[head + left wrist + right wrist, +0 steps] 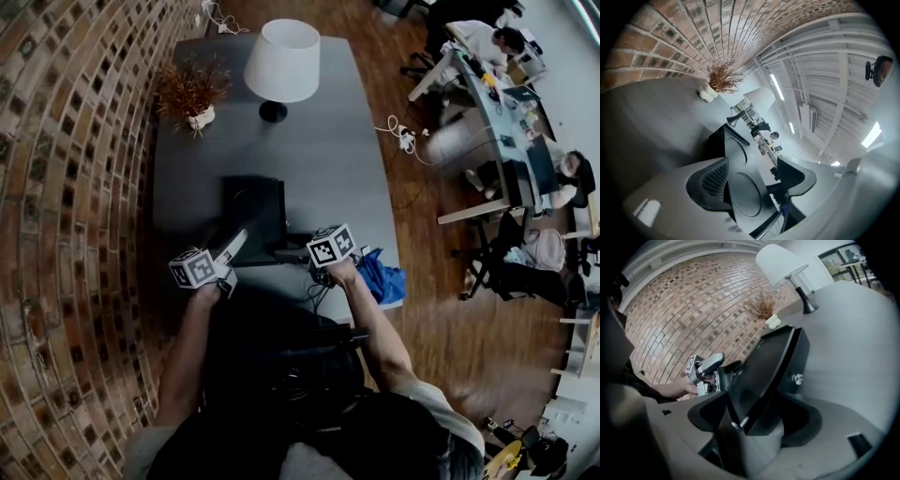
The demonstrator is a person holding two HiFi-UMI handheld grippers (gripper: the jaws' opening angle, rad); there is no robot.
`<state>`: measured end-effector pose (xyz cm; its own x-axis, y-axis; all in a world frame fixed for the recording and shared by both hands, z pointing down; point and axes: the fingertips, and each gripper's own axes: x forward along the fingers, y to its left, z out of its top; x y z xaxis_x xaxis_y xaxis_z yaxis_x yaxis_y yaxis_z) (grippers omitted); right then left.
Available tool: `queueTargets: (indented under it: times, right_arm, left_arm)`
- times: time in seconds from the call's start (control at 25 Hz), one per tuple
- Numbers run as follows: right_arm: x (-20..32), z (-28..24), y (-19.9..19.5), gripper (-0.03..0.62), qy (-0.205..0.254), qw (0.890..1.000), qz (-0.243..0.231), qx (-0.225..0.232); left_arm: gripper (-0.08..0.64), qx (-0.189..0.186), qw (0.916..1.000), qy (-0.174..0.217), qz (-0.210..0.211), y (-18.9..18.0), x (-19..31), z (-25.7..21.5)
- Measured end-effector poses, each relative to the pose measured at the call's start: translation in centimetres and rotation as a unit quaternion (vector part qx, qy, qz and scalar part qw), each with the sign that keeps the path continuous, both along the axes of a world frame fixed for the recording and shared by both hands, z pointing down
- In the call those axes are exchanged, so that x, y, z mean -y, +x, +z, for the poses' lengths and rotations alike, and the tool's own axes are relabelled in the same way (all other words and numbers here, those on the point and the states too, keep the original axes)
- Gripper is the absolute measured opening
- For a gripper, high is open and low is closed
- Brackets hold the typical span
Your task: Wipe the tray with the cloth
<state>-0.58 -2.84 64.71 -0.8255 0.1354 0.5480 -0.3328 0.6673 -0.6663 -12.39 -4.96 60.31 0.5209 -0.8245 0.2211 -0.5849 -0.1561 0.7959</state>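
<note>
A black tray (253,211) with round recesses is tipped up on edge on the grey table (328,159). My left gripper (239,239) is shut on its near left rim. In the left gripper view the tray (740,187) fills the gap between the jaws of the left gripper (754,180). My right gripper (314,251) is at the tray's near right side. Its jaws stand wide around the tray's edge (764,371), with a gap at the right pad (806,420). A blue cloth (382,279) lies crumpled at the table's near right corner, apart from both grippers.
A white lamp (281,61) and a dried plant in a white pot (192,94) stand at the table's far end. A brick wall (66,187) runs along the left. Wooden floor, a power strip (405,139) and desks with people lie to the right.
</note>
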Motion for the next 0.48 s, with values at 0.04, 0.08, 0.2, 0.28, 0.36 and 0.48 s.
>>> queueTargets:
  times: [0.04,0.08,0.2,0.28,0.36,0.48]
  right_arm:
    - [-0.4,0.2,-1.0,0.358,0.004,1.0,-0.01,-0.006]
    - [-0.8,0.3,-1.6,0.388,0.011,1.0,-0.018,-0.016]
    - [-1.2,0.0,-1.8,0.367,-0.003,1.0,-0.007,-0.018]
    - [-1.4,-0.4,-1.7,0.367,-0.019,1.0,0.015,-0.007]
    - [-1.9,-0.5,-1.7,0.367,-0.025,0.999,0.028,-0.005]
    - [-3.1,-0.6,-2.2,0.367,-0.04,0.998,0.038,0.006]
  left_arm:
    - [0.318,-0.003,1.0,0.001,-0.004,0.0,0.1,0.0]
    - [0.319,-0.006,0.9999,0.002,-0.008,-0.2,0.2,0.0]
    - [0.321,-0.009,0.9999,0.004,0.001,-0.3,0.9,0.0]
    - [0.322,0.013,0.9993,0.002,0.035,0.3,1.7,0.0]
    - [0.321,0.056,0.9949,0.001,0.084,1.2,2.5,0.3]
    - [0.319,0.121,0.9795,0.002,0.161,2.1,3.7,1.0]
